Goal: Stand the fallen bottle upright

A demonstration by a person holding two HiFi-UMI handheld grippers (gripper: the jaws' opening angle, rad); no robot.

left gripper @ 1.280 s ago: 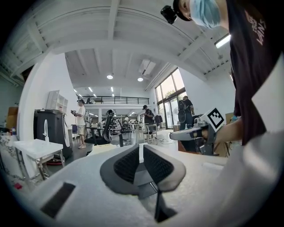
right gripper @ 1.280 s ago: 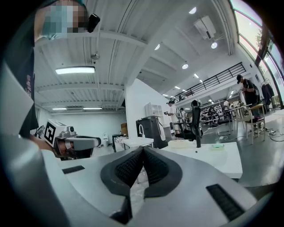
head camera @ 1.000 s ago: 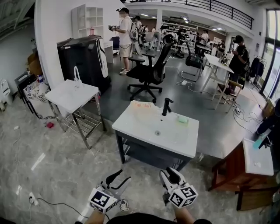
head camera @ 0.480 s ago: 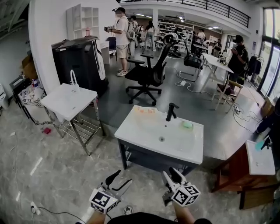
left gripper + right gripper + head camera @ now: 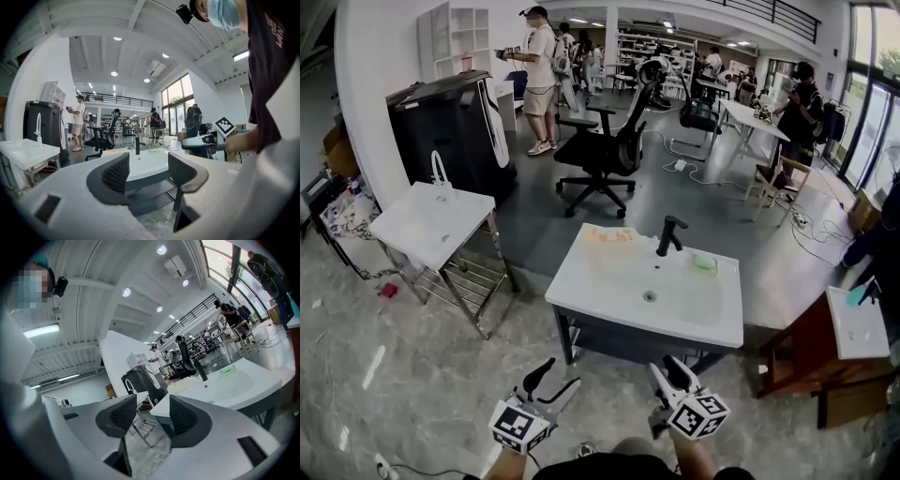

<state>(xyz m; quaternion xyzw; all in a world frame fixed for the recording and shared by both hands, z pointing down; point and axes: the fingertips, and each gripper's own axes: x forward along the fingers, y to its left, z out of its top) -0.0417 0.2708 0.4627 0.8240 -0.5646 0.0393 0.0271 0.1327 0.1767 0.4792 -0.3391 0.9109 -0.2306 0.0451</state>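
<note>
Left gripper (image 5: 562, 373): fingers apart, empty. Right gripper (image 5: 665, 365): fingers opening, nothing between them. A pale, clear shape, probably the fallen bottle (image 5: 609, 236), lies at the far left corner of the worktop (image 5: 600, 295). It is likely light, slippery plastic; grip it mid-body.

Left of the faucet (image 5: 668, 234), a pale orange thing (image 5: 607, 236) on the white bench (image 5: 609, 291) is too washed-out to identify. The small green thing (image 5: 704, 264) right of the faucet is too small to name. Nearer than the faucet, the picture's bottom edge cuts off the person's forearms (image 5: 502, 466).
</note>
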